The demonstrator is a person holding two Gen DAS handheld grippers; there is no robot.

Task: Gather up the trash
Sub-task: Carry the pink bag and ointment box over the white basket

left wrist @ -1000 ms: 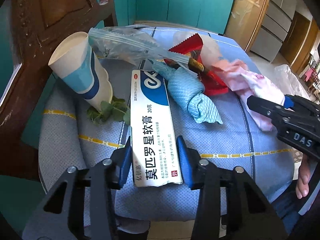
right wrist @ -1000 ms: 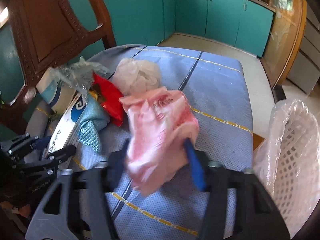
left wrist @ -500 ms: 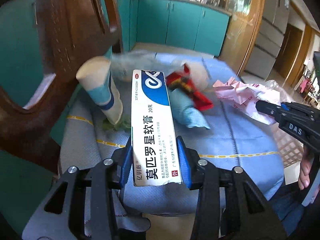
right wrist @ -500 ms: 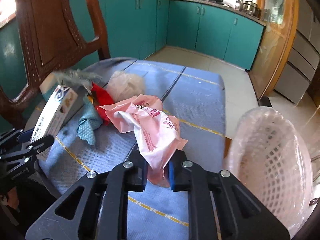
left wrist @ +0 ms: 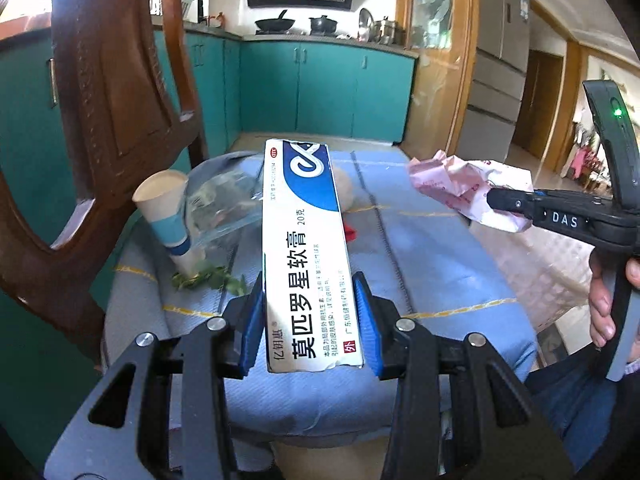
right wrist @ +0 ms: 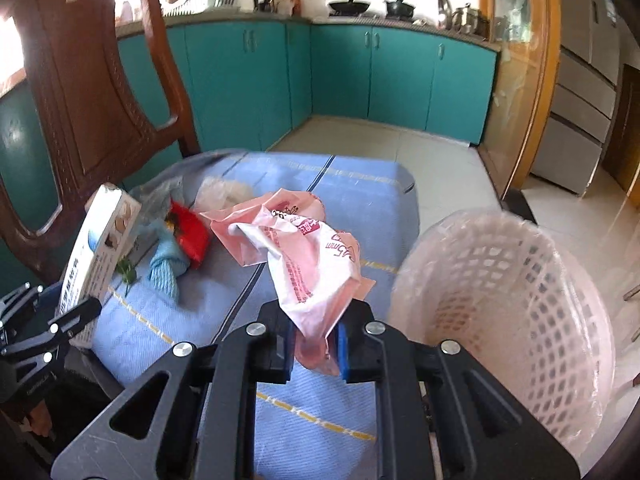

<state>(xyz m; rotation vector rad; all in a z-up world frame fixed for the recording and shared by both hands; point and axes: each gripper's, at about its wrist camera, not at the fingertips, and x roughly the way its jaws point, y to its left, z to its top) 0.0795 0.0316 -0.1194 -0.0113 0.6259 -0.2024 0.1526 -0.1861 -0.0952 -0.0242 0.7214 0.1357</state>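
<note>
Right tongs pinching pink wrapper, basket just to their right; left tongs clamping ointment box, farther off.

ointment box hides red wrapper but for sliver at 3 o'clock; white basket cut by frame edge at 4 o'clock; small print on box unreadable.
</note>
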